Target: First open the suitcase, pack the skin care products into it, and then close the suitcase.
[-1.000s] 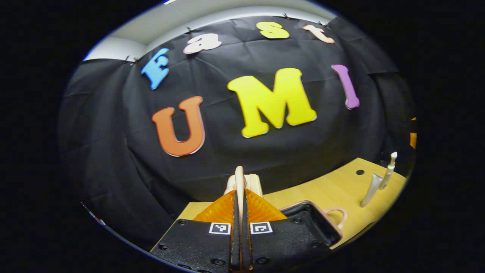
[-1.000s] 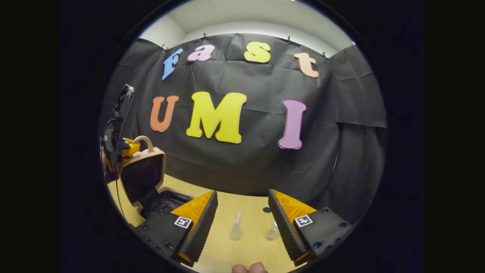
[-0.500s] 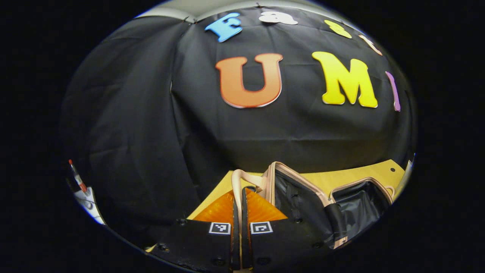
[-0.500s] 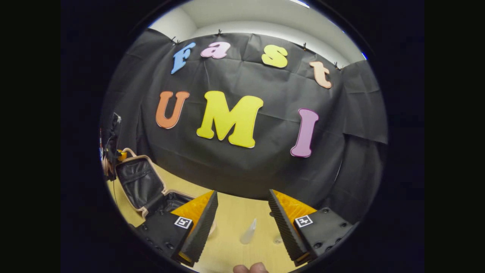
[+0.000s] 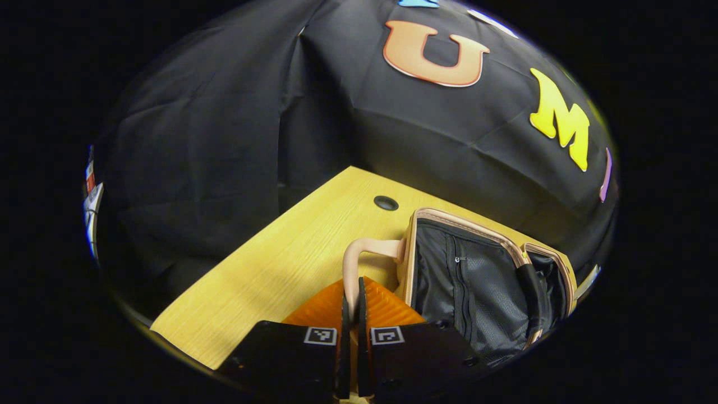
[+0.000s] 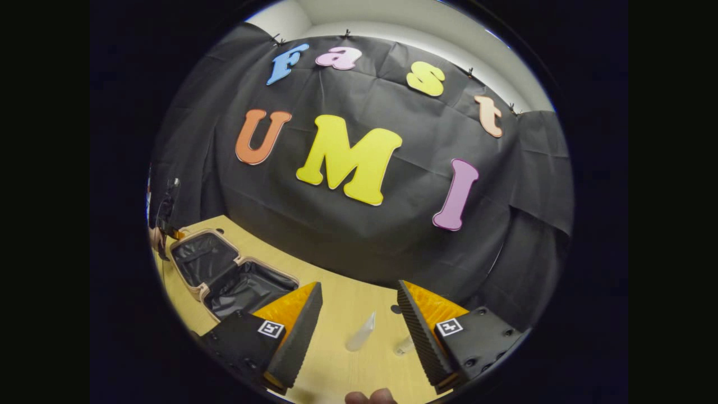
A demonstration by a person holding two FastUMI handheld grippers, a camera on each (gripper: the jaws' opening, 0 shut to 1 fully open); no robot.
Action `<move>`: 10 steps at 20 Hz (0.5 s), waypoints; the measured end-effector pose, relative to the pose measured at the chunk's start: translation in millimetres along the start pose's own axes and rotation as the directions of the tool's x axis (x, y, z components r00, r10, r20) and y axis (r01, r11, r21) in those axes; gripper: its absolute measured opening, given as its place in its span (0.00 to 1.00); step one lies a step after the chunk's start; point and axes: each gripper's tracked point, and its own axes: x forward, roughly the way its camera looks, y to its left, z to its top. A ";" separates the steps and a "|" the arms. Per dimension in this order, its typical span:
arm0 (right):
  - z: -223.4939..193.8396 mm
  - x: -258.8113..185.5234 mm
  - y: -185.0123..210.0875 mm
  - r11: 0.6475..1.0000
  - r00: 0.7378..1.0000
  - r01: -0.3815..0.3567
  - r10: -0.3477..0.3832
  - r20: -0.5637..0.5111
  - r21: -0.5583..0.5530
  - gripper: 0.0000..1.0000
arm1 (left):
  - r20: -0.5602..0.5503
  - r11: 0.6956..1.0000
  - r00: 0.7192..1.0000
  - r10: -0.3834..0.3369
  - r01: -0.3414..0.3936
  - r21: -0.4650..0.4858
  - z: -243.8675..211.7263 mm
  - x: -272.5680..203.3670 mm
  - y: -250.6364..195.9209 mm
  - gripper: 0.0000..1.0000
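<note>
Suitcase (image 5: 477,280): small, pale pink shell, black lining; lies open on the wooden surface (image 5: 291,252) toward its left end, both halves spread nearly flat, lid half on the outer side.

Suitcase handle (image 5: 359,264): pink loop on the lid half, held by the left gripper (image 5: 350,320), whose jaws are pressed together on it, one finger on each side.

Right gripper (image 6: 359,328): jaws spread wide, holding nothing, hovering over the front part of the surface.

Skin care products: a clear tapered tube (image 6: 360,332) lying tilted, and a small clear bottle (image 6: 405,345) just beside the right-hand finger. Both rest on the surface between the spread jaws, well apart from the suitcase; the bottle is partly hidden, so its exact form is uncertain.

Status, judged: opening looks essentially done; packing not begun.

Risks: releasing the handle before the lid half is fully down could let it drop and jolt the light case across the surface. The clear, slim tube may slip or roll if the right jaws close off-centre, and a careless approach could knock the neighbouring bottle over.
</note>
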 end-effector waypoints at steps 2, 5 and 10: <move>-0.5 -0.9 6.8 1.000 1.000 -0.011 0.011 0.004 -0.012 0.78 | -0.003 0.999 0.999 0.038 -0.038 0.010 0.7 -0.4 8.3 0.05; -4.3 0.2 15.5 0.999 0.999 -0.041 0.041 0.011 -0.033 0.80 | 0.015 0.998 0.998 0.056 -0.057 0.034 7.8 -10.2 9.8 0.37; -7.5 3.5 17.4 0.997 0.997 -0.075 0.074 0.021 0.034 0.79 | 0.133 0.998 0.991 0.025 -0.032 0.054 55.6 -57.7 -24.9 0.80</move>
